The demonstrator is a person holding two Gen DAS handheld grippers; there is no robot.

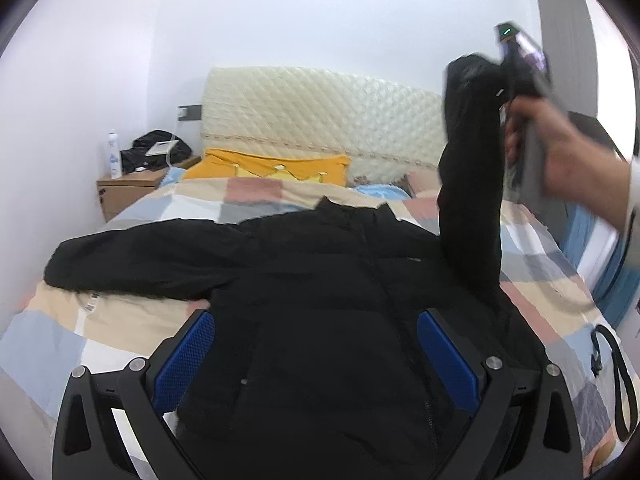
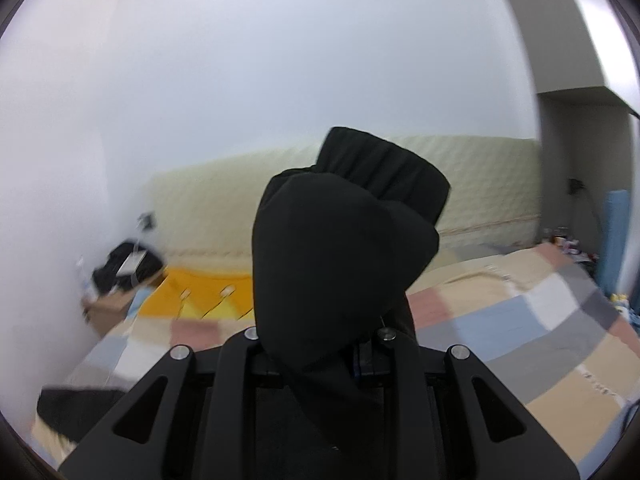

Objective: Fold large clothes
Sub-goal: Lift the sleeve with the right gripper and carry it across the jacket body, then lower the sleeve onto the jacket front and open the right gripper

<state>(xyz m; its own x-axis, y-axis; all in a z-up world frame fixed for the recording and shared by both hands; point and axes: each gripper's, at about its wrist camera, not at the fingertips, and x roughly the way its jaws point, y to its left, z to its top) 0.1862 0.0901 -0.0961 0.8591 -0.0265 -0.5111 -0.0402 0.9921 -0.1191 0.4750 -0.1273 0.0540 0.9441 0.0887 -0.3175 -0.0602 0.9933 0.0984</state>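
On the checked bed (image 1: 132,320), the black jacket (image 1: 320,300) is lying flat. Your right tool (image 2: 320,364) is clamping its raised sleeve (image 1: 472,184); your left tool (image 1: 316,344) is hovering apart. Carry the sleeve across the chest, keeping it taut.

The jacket (image 1: 320,300) lies on the bed (image 1: 132,320); behind it a pillow (image 1: 272,168), the nightstand (image 1: 128,188) to the left.

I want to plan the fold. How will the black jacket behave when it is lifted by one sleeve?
Probably floppy: the sleeve held by the right hand-held gripper hangs limp while the black jacket stays on the bed. It looks puffy and padded, so likely bulky but light. The cuff bunches, so it may spring back.
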